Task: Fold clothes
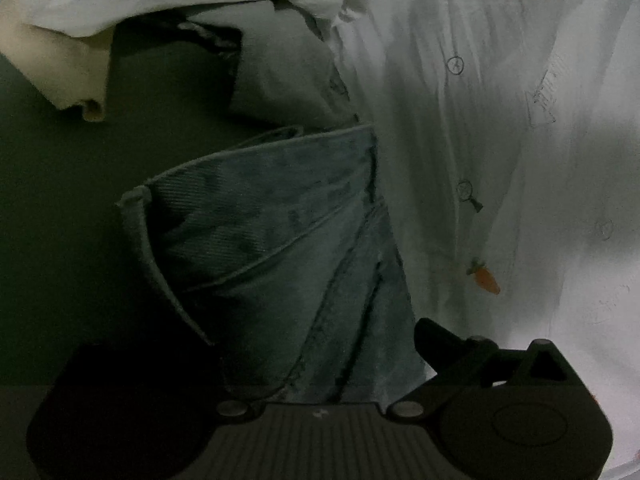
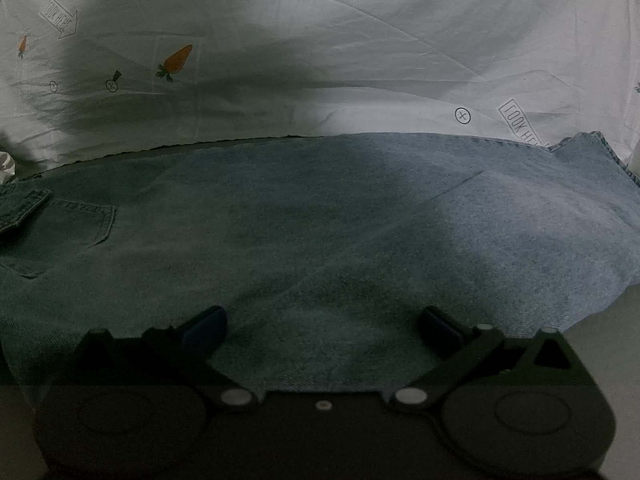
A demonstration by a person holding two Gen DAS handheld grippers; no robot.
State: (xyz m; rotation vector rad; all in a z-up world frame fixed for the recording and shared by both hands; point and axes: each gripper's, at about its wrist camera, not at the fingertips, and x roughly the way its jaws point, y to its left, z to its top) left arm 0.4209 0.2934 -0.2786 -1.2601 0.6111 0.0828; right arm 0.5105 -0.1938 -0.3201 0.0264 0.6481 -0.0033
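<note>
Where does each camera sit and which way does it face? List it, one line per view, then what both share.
Left wrist: on the left gripper, looking forward along its fingers at bunched denim jeans between them, white carrot-print sheet beyond; only one dark finger shows clearly.
Right wrist: on the right gripper, low over flat denim, facing the sheet behind; both fingers spread apart.
Shared: the same jeans and carrot-print sheet.
</note>
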